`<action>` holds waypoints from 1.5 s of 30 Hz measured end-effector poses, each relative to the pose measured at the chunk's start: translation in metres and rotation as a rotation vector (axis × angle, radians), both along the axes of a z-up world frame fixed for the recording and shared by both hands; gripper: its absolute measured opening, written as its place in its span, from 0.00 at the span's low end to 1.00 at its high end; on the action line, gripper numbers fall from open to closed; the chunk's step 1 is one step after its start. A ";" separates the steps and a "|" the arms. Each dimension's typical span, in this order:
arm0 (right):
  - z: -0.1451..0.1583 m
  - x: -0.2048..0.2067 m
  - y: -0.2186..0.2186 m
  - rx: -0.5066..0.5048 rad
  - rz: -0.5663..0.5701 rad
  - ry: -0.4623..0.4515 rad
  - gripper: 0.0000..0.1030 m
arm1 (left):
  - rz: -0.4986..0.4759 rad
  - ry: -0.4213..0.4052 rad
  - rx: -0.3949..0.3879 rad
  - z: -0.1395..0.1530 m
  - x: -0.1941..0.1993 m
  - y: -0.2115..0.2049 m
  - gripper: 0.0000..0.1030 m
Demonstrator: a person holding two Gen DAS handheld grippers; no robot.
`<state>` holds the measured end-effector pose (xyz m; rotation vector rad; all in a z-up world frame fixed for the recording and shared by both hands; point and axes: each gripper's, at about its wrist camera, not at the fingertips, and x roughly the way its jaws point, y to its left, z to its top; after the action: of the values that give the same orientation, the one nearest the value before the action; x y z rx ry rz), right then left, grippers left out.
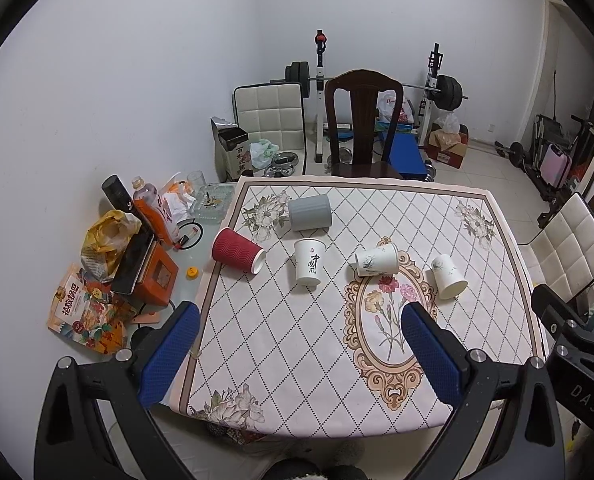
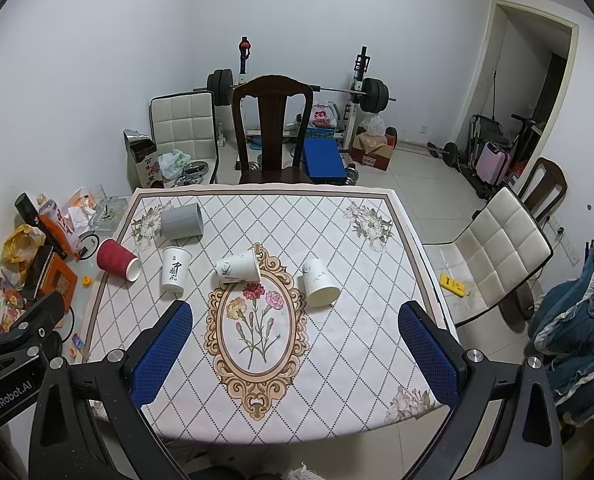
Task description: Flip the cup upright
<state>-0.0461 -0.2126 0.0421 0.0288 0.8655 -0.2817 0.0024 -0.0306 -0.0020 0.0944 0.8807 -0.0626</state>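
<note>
Left gripper (image 1: 299, 326): nearest the lens in the left wrist view, jaws wide apart and holding nothing, blue pads hanging over the near edge of the bench.
Right gripper (image 2: 295, 322): nearest the lens in the right wrist view, jaws wide apart and holding nothing, also above the near edge.
Bench (image 1: 257, 344): covered with a diamond-pattern cloth that has a flower oval toward the near side and flower sprays at the corners.
Clutter (image 1: 109, 264): off the left edge, on a lower surface, lie snack bags, an orange box, a bottle and a yellow cap.
Red cup (image 1: 237, 250): on its side at the left edge, mouth pointing toward the near right.
Grey cup (image 1: 309, 212): on its side near the far left corner, beside a flower spray.
White cup with black writing (image 1: 308, 262): just right of the red cup; whether it stands or leans back, I cannot tell.
White cup with a dark sprig (image 1: 377, 260): on its side at the far tip of the flower oval, middle of the bench.
Plain white cup (image 1: 448, 277): on its side toward the right edge, mouth facing the near side, well apart from both grippers.
Wooden chair (image 1: 363, 120): at the far edge.
Padded chair (image 2: 497, 248): off the right edge.
</note>
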 end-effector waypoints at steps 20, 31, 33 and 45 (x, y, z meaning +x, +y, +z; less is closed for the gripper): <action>-0.002 0.001 -0.001 -0.004 0.001 0.000 1.00 | 0.001 0.000 -0.003 0.000 0.000 0.002 1.00; -0.001 0.002 0.004 -0.004 0.001 0.002 1.00 | 0.002 0.000 -0.006 0.000 0.000 0.003 1.00; -0.001 0.002 0.004 -0.004 0.001 0.002 1.00 | 0.001 0.000 -0.004 0.000 -0.001 0.003 1.00; -0.001 0.003 0.004 -0.003 0.001 0.002 1.00 | 0.000 0.000 -0.008 -0.001 0.000 0.004 1.00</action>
<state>-0.0434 -0.2087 0.0413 0.0257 0.8671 -0.2823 0.0019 -0.0263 -0.0027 0.0873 0.8804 -0.0658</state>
